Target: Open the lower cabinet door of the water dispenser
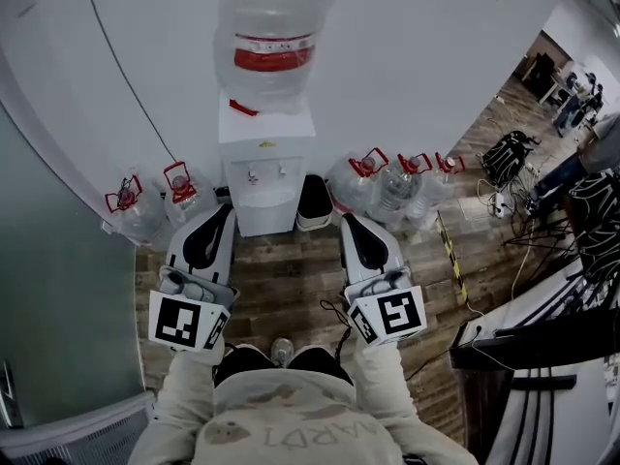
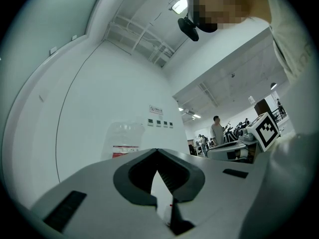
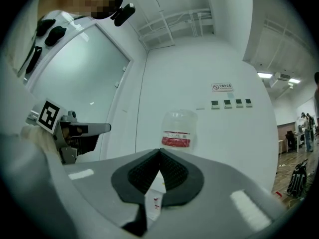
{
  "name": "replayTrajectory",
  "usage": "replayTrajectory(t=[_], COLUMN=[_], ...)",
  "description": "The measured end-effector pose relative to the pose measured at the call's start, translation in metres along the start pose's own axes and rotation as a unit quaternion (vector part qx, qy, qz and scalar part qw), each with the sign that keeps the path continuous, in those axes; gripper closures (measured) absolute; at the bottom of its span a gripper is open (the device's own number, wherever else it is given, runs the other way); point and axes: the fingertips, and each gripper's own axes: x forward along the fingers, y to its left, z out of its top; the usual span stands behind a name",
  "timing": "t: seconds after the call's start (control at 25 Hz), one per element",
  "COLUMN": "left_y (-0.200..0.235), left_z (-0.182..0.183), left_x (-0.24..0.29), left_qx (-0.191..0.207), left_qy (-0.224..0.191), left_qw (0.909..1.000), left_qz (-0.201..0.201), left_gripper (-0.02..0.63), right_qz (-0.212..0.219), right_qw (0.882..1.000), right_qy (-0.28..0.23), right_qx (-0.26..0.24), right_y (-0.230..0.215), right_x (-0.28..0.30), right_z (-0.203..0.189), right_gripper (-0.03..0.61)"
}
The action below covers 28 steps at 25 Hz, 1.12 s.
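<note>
Just a beige long-sleeved sweatshirt (image 1: 281,424) and dark trousers (image 1: 247,361), plus light grey left gripper (image 1: 225,211) and right gripper (image 1: 349,221), each with 1 black-and-white marker cube (image 1: 186,323).

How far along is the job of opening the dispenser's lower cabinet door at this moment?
Done: nothing yet. No door stands open on the water dispenser, though its lower front barely shows from above. In hand: the left gripper and right gripper point toward it from short of it, jaws together, empty, touching nothing. Left: reach the lower door, take hold of it and swing it open.
</note>
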Motion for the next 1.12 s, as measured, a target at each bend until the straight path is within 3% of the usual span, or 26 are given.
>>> replayTrajectory(t=[0.48, 1.12], left_y=[0.020, 0.070], left_z=[-0.026, -0.050], left_x=[0.029, 0.109], left_qx=[0.003, -0.008], left_qy=[0.023, 0.024], left_qw=[0.9995, 0.9997], left_qz=[0.020, -0.007], left_gripper=[0.607, 0.608], right_qz=[0.019, -0.009], right_qw=[1.000, 1.000], right_qy=[0.011, 0.022], right_qx=[0.020, 0.015], right_y=[-0.022, -0.065], right_x=[0.040, 0.117], right_z=[-0.028, -0.042], right_gripper=[0.569, 0.569])
